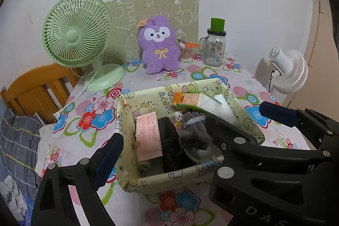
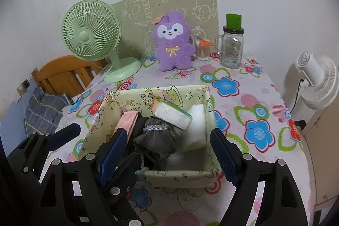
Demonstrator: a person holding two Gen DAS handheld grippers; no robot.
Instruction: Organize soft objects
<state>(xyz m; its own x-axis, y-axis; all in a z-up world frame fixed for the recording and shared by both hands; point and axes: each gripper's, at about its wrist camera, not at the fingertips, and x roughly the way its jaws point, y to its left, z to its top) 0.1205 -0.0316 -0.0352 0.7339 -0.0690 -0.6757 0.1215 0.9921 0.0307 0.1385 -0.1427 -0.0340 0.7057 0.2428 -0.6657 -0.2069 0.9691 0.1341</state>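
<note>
A pale green cartoon-print fabric box (image 1: 186, 178) (image 2: 180, 178) stands on the flowered table. In it lie a pink packet (image 1: 148, 137) (image 2: 127, 122), a grey glove (image 1: 192, 130) (image 2: 156, 139), dark cloth (image 1: 169, 147), a tissue pack (image 1: 190, 102) (image 2: 171, 113) and a white sponge (image 2: 197, 128). A purple plush bunny (image 1: 159, 46) (image 2: 172, 42) sits upright at the back. My left gripper (image 1: 165, 154) is open at the box's near side. My right gripper (image 2: 169, 156) is open over the box's front edge. The other gripper's fingers (image 1: 277, 112) (image 2: 61, 137) show in each view.
A green desk fan (image 1: 78, 35) (image 2: 93, 33) stands back left, its cord (image 1: 72, 99) trailing off the edge. A glass mug jar with green lid (image 1: 215, 46) (image 2: 232, 46) and a cup of swabs (image 1: 186, 52) (image 2: 202, 50) stand back right. A white fan (image 1: 288, 71) (image 2: 317, 82) and wooden headboard (image 1: 38, 88) flank the table.
</note>
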